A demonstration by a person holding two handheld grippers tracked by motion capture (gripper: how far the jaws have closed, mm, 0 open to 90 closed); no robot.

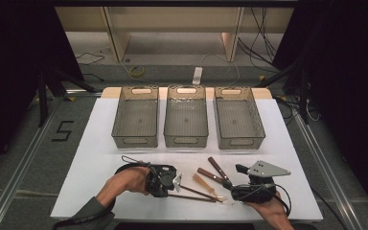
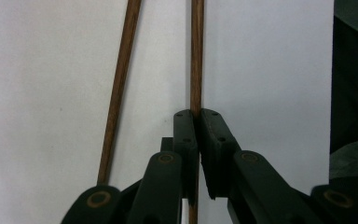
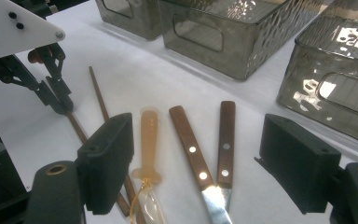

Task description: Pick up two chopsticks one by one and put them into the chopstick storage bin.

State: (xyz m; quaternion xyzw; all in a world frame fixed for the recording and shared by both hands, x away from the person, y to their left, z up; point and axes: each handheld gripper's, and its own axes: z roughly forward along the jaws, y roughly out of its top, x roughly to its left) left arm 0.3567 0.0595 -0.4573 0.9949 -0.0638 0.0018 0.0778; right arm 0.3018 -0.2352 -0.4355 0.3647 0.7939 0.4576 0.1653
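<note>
From the high view, we are looking down on a white table carrying three clear empty bins in a row at its far side. Nearer us, a cluster of utensils is lying between two hand-held grippers: two thin wooden chopsticks, a pale spoon and two brown-handled knives. The left gripper is reaching toward the chopsticks, and the right gripper is sitting just right of the knives. In the left gripper view, we are seeing that gripper's black fingers pressing together on one chopstick, which is running straight up between them, while the other chopstick is lying free on the table to its left, angled slightly. In the right gripper view, we are seeing the right gripper's fingers spread wide and holding nothing, with the spoon and both knife handles lying on the table between them, the chopsticks off to the left, and the left gripper pinching one of them.
</note>
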